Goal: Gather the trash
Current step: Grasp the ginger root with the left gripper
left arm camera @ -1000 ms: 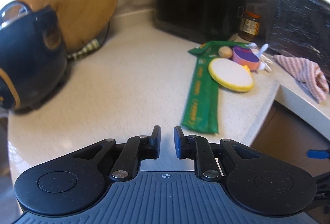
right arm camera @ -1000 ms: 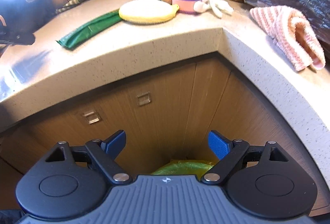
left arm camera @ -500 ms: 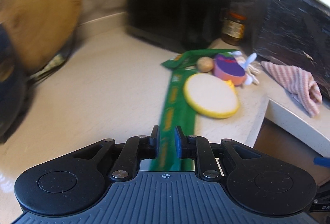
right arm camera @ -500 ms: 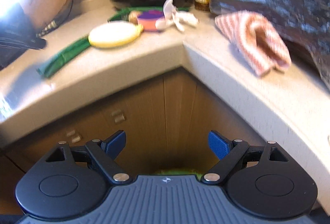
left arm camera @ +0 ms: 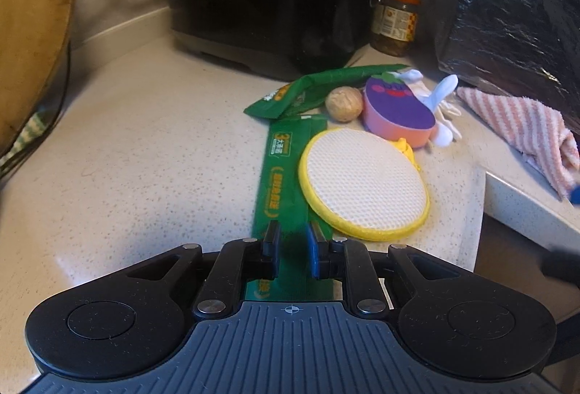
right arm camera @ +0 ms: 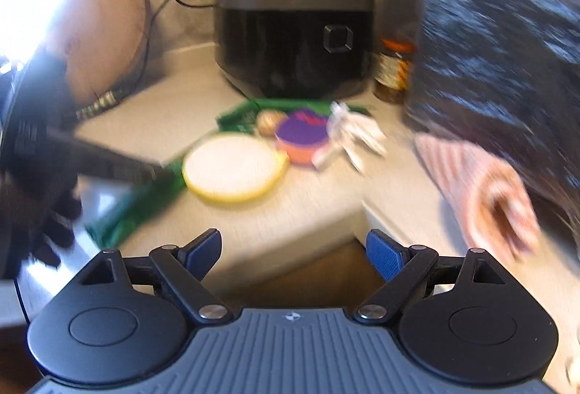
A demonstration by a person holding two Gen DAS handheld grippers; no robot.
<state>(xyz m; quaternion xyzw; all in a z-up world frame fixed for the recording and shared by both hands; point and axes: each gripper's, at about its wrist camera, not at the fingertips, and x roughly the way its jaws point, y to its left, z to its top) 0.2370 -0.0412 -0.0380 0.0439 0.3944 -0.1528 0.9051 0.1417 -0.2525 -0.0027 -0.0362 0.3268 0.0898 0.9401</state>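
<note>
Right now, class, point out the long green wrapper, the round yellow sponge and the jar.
long green wrapper (left arm camera: 277,183), left wrist view, printed middle strip.
round yellow sponge (left arm camera: 364,182), left wrist view, white mesh face.
jar (left arm camera: 395,26), left wrist view, label.

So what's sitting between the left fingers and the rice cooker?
In the left wrist view, the green wrapper runs from the left gripper toward the rice cooker, then bare countertop.
</note>
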